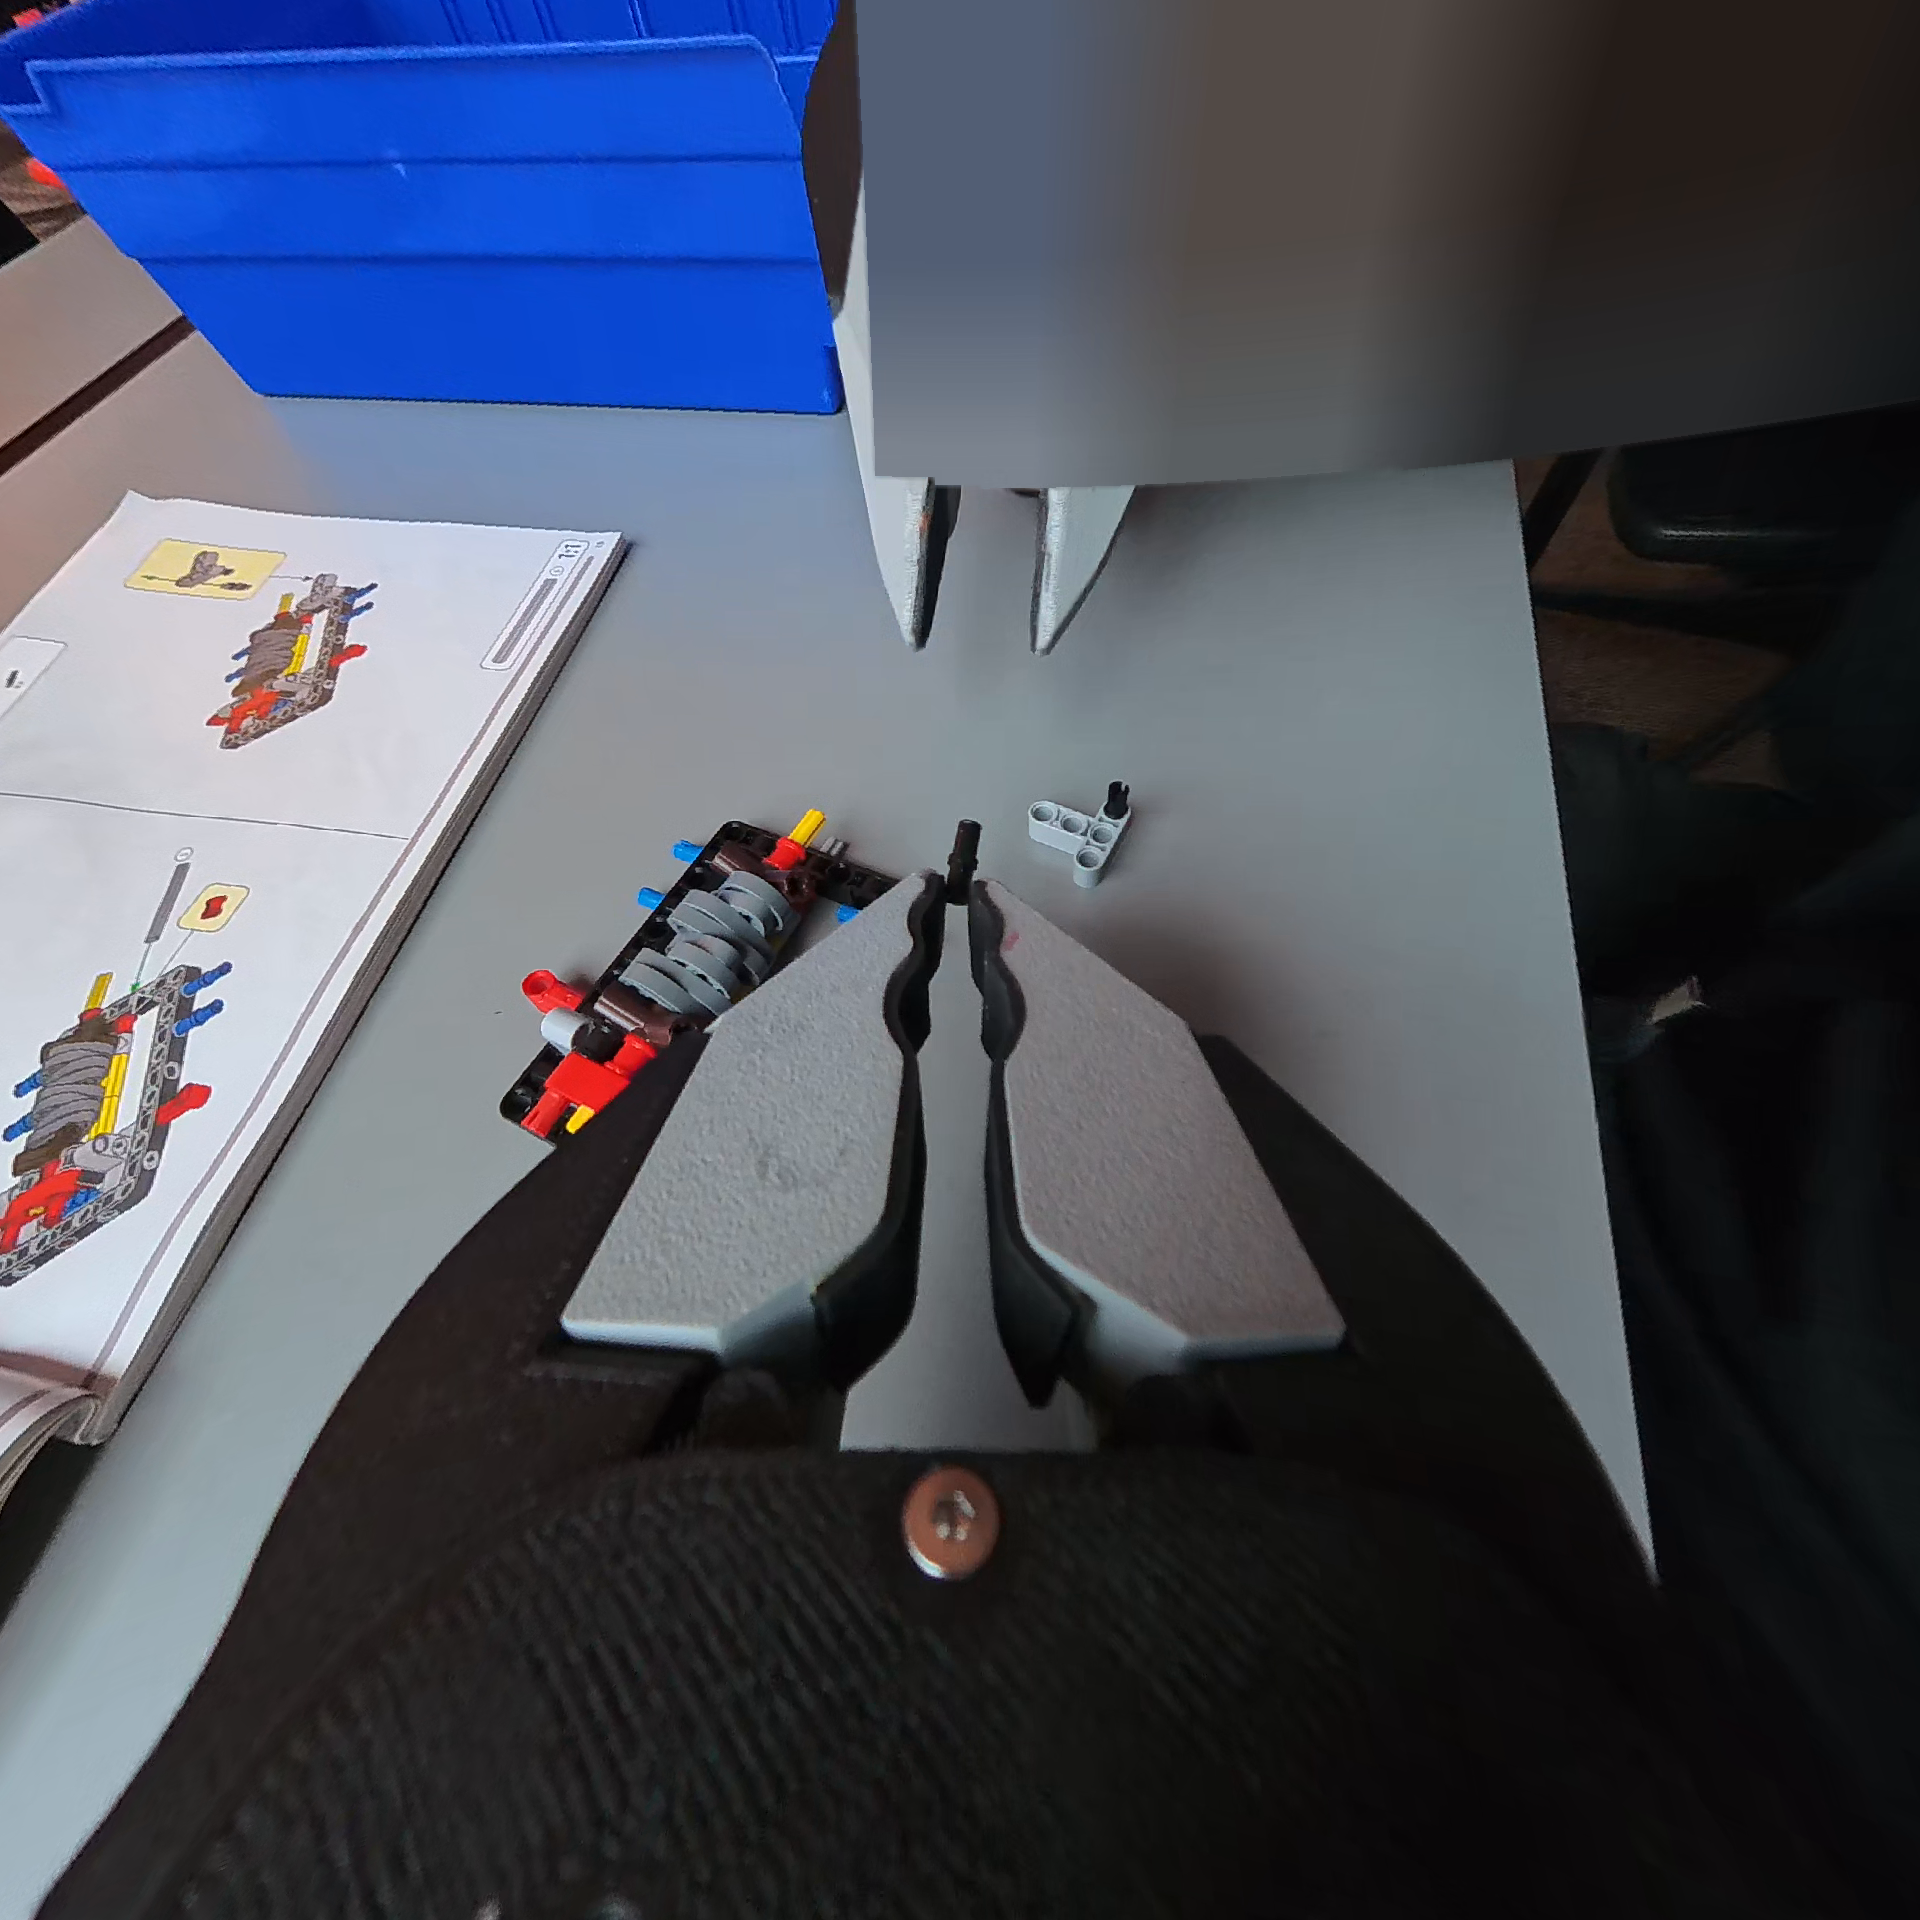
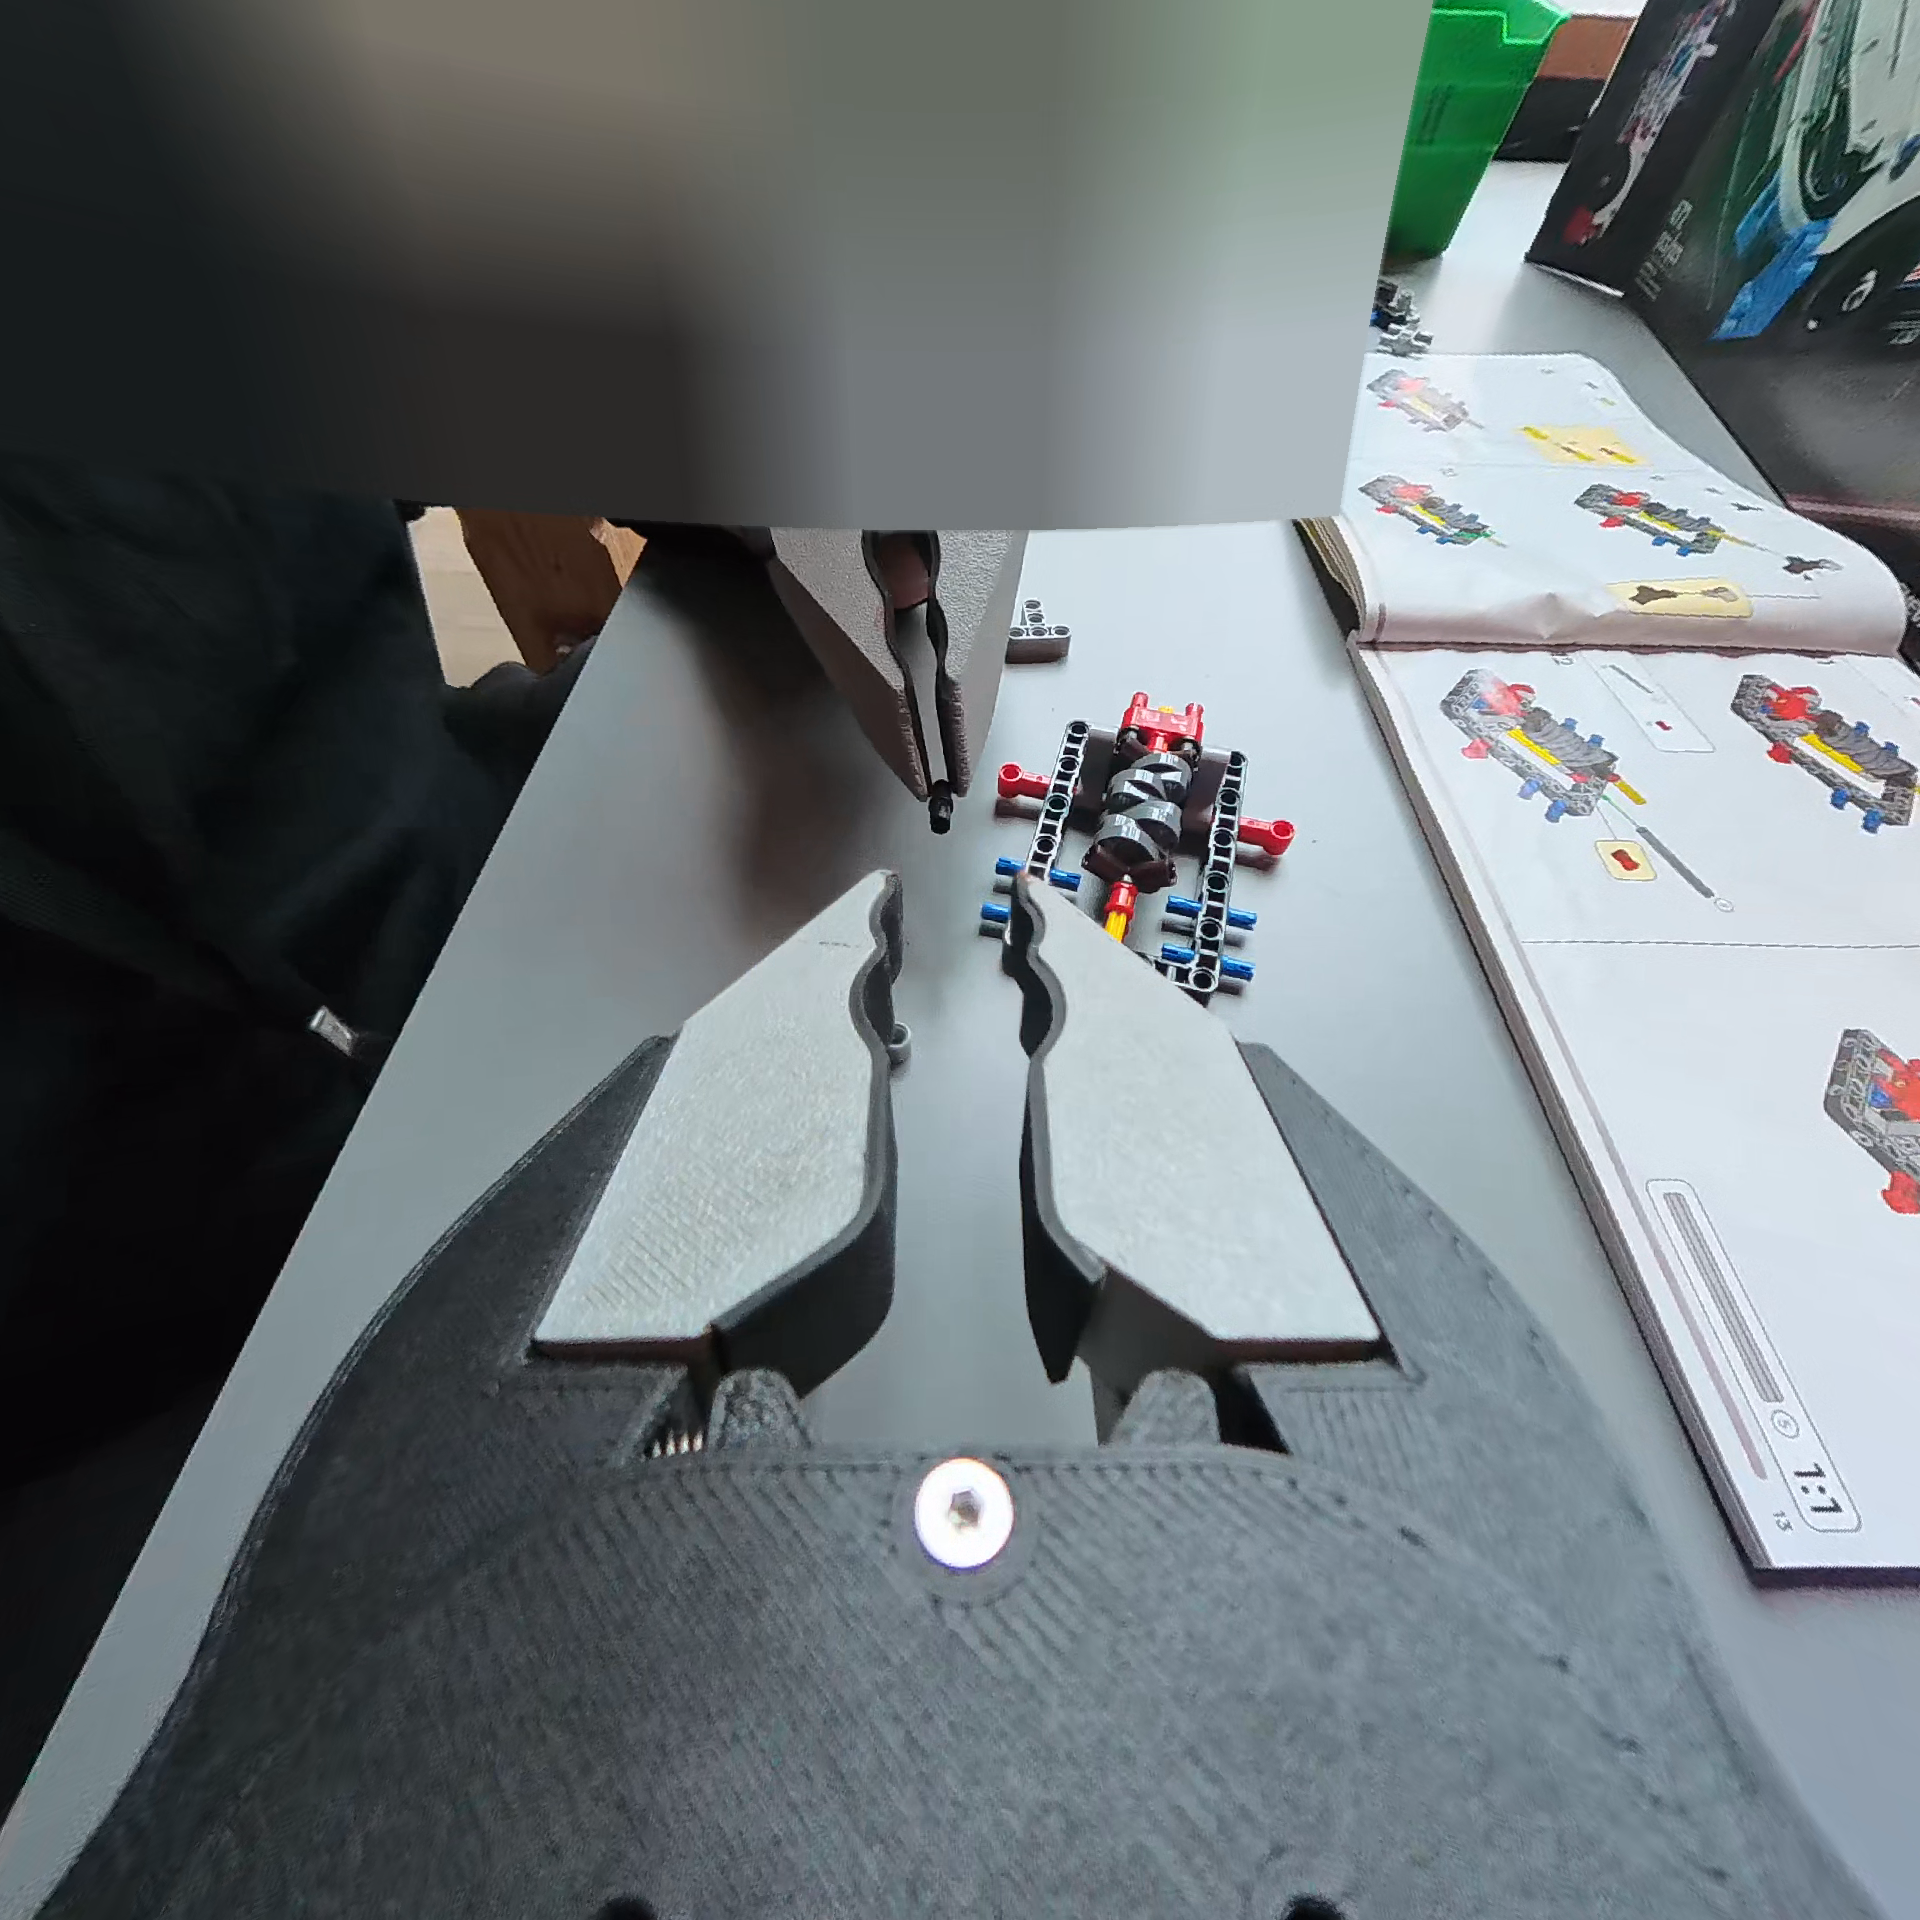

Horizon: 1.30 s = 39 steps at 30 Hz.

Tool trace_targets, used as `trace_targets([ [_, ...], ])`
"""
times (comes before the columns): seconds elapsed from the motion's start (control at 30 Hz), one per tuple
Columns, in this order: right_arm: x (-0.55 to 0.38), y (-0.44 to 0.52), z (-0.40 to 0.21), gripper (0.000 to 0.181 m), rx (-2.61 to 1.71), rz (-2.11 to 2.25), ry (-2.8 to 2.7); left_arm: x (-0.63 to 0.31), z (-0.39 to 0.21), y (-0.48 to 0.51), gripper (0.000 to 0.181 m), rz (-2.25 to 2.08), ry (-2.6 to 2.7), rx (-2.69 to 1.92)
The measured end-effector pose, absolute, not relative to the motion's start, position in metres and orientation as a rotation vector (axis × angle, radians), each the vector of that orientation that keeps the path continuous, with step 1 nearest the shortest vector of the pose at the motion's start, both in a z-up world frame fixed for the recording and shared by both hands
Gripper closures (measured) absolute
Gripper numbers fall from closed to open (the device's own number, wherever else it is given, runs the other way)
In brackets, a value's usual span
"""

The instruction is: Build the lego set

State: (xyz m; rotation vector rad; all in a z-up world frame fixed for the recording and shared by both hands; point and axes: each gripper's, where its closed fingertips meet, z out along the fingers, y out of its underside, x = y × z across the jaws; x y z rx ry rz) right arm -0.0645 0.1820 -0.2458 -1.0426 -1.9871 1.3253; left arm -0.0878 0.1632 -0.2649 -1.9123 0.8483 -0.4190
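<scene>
The left gripper [image 1: 958,891] is pinched tight on a small black pin [image 1: 964,844]. Only the tip of the pin sticks out past the fingers. The pin's long side runs the same way as the fingers, so it points straight ahead, away from the hand. It looks held a little above the gray table [image 1: 1299,1039].

The right gripper [image 2: 954,896] has its fingers apart and holds nothing. It hangs over the table, near the end of the lego frame [image 2: 1143,842] with the blue pegs.

The lego frame is the big piece to look for. It lies flat on the table. It is long, with black side beams, gray round parts in the middle and red parts at one end. In the left wrist view its long side slants from the lower left to the upper right. The black pin is just beside the frame's far end. A little gray L-shaped piece [image 1: 1081,836] lies near that same end, a bit farther off, and it has a black pin standing in it. The open booklet [image 1: 260,831] lies on the other side of the frame.

My guess is that the held pin goes into a hole of the gray piece. To do it well, keep the pin straight, line it up with the hole, and push slowly. The right gripper could hold the piece so it does not slide.
</scene>
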Motion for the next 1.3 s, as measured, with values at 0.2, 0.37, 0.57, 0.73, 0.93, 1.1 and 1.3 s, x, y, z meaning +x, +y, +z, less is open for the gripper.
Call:
trace_targets([
  [0.2,-0.065,0.178,-0.241,0.171,-1.009,1.336,-1.976,-0.077,-0.254,0.159,0.179,-0.537,0.813,-1.87],
  [0.37,-0.065,0.171,-0.242,0.171,-0.991,1.371,-1.992,-0.065,-0.246,0.158,0.179,-0.727,0.731,-1.869],
  [0.57,-0.062,0.155,-0.23,0.167,-0.886,1.392,-1.98,-0.064,-0.233,0.158,0.179,-0.994,0.577,-1.834],
  [0.73,-0.066,0.154,-0.225,0.17,-0.871,1.351,-1.934,-0.065,-0.234,0.157,0.179,-0.984,0.578,-1.844],
  [0.93,-0.066,0.152,-0.228,0.181,-0.85,1.315,-1.954,-0.06,-0.235,0.156,0.179,-0.972,0.613,-1.851],
  [1.1,-0.066,0.153,-0.231,0.179,-0.859,1.317,-1.966,-0.06,-0.236,0.156,0.179,-0.955,0.621,-1.853],
  [1.3,-0.066,0.153,-0.231,0.179,-0.86,1.334,-1.963,-0.061,-0.235,0.156,0.179,-0.972,0.625,-1.845],
])
